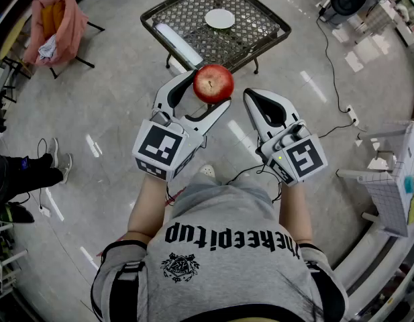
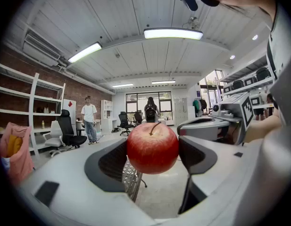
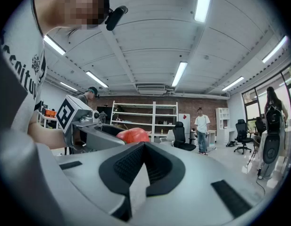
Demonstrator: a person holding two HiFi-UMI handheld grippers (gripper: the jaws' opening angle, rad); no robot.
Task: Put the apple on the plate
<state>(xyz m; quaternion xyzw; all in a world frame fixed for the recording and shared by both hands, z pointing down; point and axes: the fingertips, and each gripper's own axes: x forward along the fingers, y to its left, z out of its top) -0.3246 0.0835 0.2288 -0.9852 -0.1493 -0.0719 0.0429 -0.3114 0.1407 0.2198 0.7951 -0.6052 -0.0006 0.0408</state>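
The left gripper [image 1: 210, 89] grasps the apple [image 1: 213, 83]. Beside the apple, the right gripper [image 1: 250, 98] is clenched, empty. The plate [image 1: 220, 19] lies well beyond the apple.

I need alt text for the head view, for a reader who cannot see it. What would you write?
Seen from above, the left gripper holds a red apple between its jaws. The right gripper is beside it, jaws together and empty. Ahead stands a mesh table with a white plate on it.

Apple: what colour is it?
The apple is red, faintly yellow-speckled; clearest in the left gripper view.
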